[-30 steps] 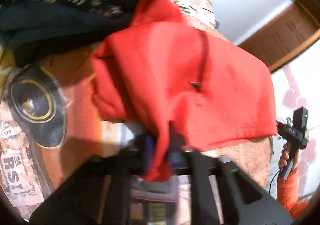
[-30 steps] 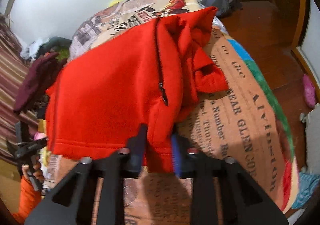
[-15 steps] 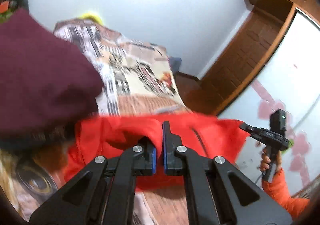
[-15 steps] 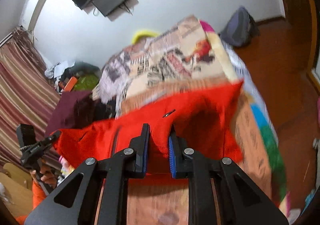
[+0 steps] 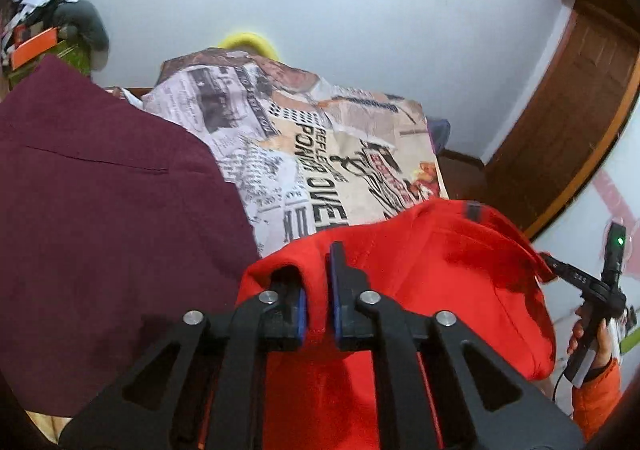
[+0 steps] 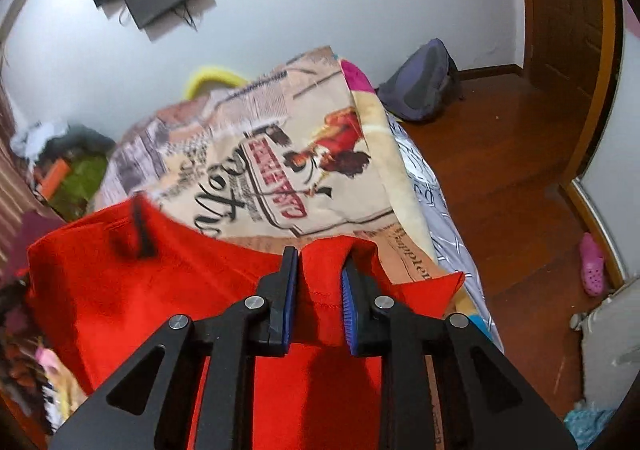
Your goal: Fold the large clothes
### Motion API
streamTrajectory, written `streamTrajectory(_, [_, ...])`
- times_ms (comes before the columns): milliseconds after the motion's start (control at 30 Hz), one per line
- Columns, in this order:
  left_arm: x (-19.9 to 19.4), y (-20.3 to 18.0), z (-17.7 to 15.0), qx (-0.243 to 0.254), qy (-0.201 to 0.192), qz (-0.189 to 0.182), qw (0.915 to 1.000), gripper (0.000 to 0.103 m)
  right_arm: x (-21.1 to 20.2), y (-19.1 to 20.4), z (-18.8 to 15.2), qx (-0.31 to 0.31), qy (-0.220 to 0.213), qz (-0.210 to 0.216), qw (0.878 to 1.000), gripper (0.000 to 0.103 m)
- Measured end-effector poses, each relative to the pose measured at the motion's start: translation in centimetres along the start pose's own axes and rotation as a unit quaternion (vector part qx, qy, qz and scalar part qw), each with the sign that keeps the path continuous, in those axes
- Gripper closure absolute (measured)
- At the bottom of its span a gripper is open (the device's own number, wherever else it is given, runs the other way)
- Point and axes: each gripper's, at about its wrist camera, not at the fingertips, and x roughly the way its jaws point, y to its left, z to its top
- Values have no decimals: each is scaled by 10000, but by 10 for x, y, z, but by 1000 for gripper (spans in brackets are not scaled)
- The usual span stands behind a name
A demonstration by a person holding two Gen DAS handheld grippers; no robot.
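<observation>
Currently, the red fleece jacket (image 5: 440,282), soft, light and limp, is held over the bed (image 6: 320,154), its hem clamped at six o'clock in left tongs (image 5: 318,306) and right tongs (image 6: 318,302).

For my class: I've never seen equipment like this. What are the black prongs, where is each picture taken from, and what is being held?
No robot here: a person holds a hand-held gripper in each hand, each with a camera looking along its two black fingers. One picture comes from the left gripper, the other from the right gripper. Both are pinching the edge of a red garment above a bed with a newspaper-print blanket. A maroon garment lies at the left. The person's right hand shows in the left picture.
</observation>
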Motion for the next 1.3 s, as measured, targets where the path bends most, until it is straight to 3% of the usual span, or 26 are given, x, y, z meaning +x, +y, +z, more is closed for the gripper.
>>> streamTrajectory(133, [-3,-16,-1,217,165,-67,9996,60,-6,8,-3,-227,61,-172,9996,61])
streamTrajectory(233, [-10,-29,-5,410,72,80,9991,47,-21,15,-6,-554,16,-327,9979,60])
streamTrajectory(367, [-32,-45,-13,706,-199,209,9971,37,-43,19,-10,-797,90,-373,9961,47])
streamTrajectory(600, [-70,-46,-40,826,-361,387,9952,20,-77,14,-33,-740,182,-194,9969,42])
streamTrajectory(867, [-70,-2,-87,-4,54,404,9992,18,-85,-11,-68,-57,415,31,9991,39])
streamTrajectory(1100, [-43,35,-134,-678,578,615,9941,18,-68,-33,-108,652,949,390,9926,39])
streamTrajectory(1300, [-17,55,-166,-1457,1055,105,9836,18,-54,-40,-127,1129,1112,600,9855,39])
